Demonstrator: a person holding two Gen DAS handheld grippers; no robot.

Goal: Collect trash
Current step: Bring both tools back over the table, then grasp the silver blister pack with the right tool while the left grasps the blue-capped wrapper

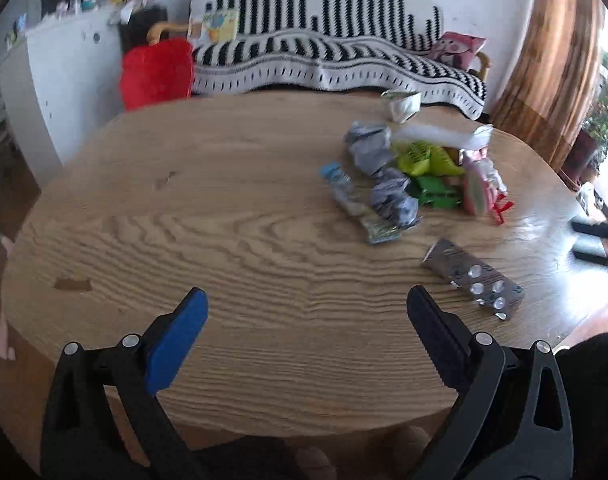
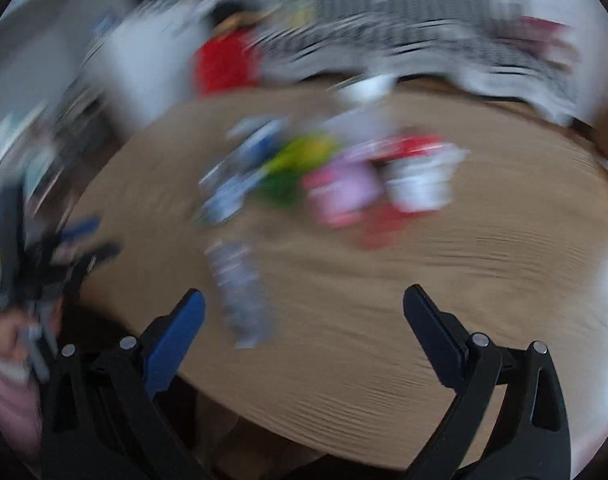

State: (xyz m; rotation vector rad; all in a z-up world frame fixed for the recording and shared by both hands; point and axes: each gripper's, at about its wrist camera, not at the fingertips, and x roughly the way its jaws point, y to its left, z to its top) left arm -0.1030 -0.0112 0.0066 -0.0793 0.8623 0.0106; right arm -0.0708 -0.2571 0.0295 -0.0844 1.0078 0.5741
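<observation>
1. Nearest the lens in the left wrist view: left gripper (image 1: 307,300), jaws spread wide, nothing between them, hanging over bare grain of the wooden table (image 1: 224,220) near its close edge.
2. Just ahead and to the right of the right-hand finger: a silver blister pack (image 1: 473,278), lying flat, several bubbles showing, apart from everything else.
3. Farther ahead and right of that gripper: a trash pile (image 1: 415,176) — grey crumpled wrappers, a clear crinkled packet, yellow-green and green scraps, a pink-and-white packet, a red bit at its near right side; pieces touching or overlapping.
4. Beyond the pile, near the far edge: a white cup (image 1: 403,106), tilted, lid peeled; contents impossible to make out.
5. Past the table: a striped sofa (image 1: 335,56) with a red cushion (image 1: 158,72) at its left end.
6. At the right margin of the same view: dark fingers of the other tool, cut off by the frame.
7. Right wrist view heavily smeared by motion: right gripper (image 2: 304,300) equally wide apart and empty, over the near edge of the table.
8. Ahead of it, only colour blobs — pile, pack and cup recognisable by tint, no outlines; left tool a dark blur at far left.
</observation>
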